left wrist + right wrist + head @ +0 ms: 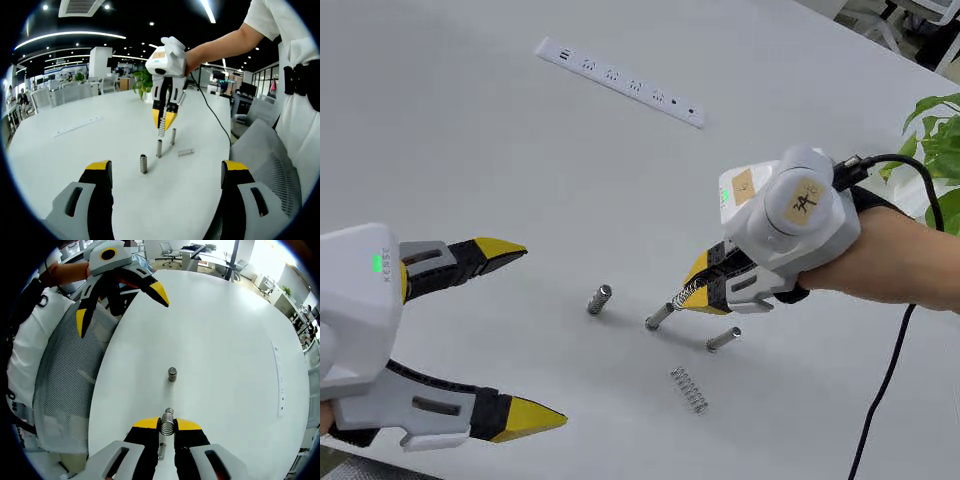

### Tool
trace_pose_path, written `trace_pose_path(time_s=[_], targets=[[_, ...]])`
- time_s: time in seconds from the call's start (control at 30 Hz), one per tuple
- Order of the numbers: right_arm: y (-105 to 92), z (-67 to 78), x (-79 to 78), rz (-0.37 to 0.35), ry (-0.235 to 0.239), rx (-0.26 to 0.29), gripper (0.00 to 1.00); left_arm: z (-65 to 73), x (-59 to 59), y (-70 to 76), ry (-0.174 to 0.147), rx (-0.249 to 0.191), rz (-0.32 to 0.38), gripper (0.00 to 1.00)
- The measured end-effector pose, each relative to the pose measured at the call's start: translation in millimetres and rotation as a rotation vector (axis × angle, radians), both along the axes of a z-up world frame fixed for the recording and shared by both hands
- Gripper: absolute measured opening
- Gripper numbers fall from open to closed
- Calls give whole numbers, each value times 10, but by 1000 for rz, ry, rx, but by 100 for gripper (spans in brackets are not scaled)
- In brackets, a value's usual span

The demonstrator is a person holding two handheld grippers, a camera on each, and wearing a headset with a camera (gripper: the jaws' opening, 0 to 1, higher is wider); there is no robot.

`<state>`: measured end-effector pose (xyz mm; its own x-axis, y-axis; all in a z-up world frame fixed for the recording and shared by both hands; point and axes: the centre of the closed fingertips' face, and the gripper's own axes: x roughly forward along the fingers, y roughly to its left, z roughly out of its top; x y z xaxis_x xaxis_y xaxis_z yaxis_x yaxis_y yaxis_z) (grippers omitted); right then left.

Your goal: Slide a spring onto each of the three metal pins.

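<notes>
- Head view: a white desk (470, 150) carries everything.
- Left gripper (545, 332), lower left, jaws wide open, holding nothing.
- Right gripper (692, 296), middle right, jaws pinching a spring (682, 294) just over the middle pin (660, 317) at frame center.
- Loose spring (689, 389) lies on the desk, lower middle.

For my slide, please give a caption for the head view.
Right tool holds a spring at the middle pin; left tool is open.

right gripper (167, 424) pinches a spring (168, 427) — a pin (172, 374) ahead
</notes>
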<state>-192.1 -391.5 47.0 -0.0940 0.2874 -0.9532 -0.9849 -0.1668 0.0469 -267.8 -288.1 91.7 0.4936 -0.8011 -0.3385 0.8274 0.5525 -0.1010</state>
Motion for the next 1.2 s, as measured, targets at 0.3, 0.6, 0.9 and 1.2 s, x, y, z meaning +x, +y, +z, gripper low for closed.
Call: trace_pose_path(time_s=[0.3,0.6,0.9,1.2], targets=[[9,-52,25,2,7,-6,7,-21,16,-22,7,-3,-1,89],[16,-92,13,12,12,-14,7,-7,25,-47,4,-15,-3,89],[8,-129,4,17,15,-21,7,-18,13,-63,9,-19,-7,89],[11,-167,2,24,12,-27,7,-31,0,-78,12,-21,-13,88]])
